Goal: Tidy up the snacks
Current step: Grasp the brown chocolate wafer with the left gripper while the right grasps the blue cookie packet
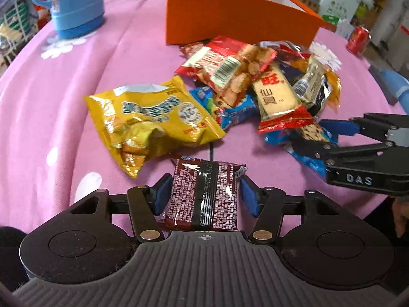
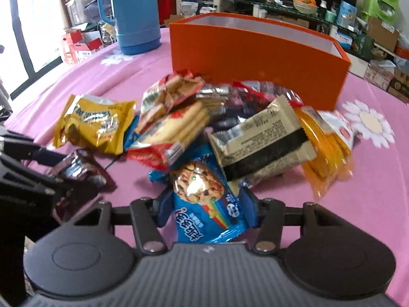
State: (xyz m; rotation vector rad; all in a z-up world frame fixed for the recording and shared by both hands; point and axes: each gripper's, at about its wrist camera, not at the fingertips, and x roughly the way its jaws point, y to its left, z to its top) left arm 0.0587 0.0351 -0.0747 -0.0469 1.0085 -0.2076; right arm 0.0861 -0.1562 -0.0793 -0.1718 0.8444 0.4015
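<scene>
My left gripper (image 1: 205, 193) is shut on a dark red-brown snack packet (image 1: 204, 204), its blue pads against the packet's two sides just above the pink cloth. The right wrist view shows that gripper (image 2: 72, 171) at the left edge with the same packet (image 2: 81, 168). My right gripper (image 2: 207, 211) is shut on a blue cookie packet (image 2: 204, 199) at the near edge of the snack pile (image 2: 230, 128). From the left wrist view it (image 1: 315, 136) comes in from the right. An open orange box (image 1: 230, 18) (image 2: 255, 58) stands behind the pile.
A yellow bag (image 1: 150, 125) (image 2: 94, 125) lies left of the pile. At the back left stands a blue thermos jug (image 1: 74, 2) (image 2: 135, 12). A red can (image 1: 358, 41) sits near the table's right edge. A pink flowered cloth (image 1: 76, 81) covers the round table.
</scene>
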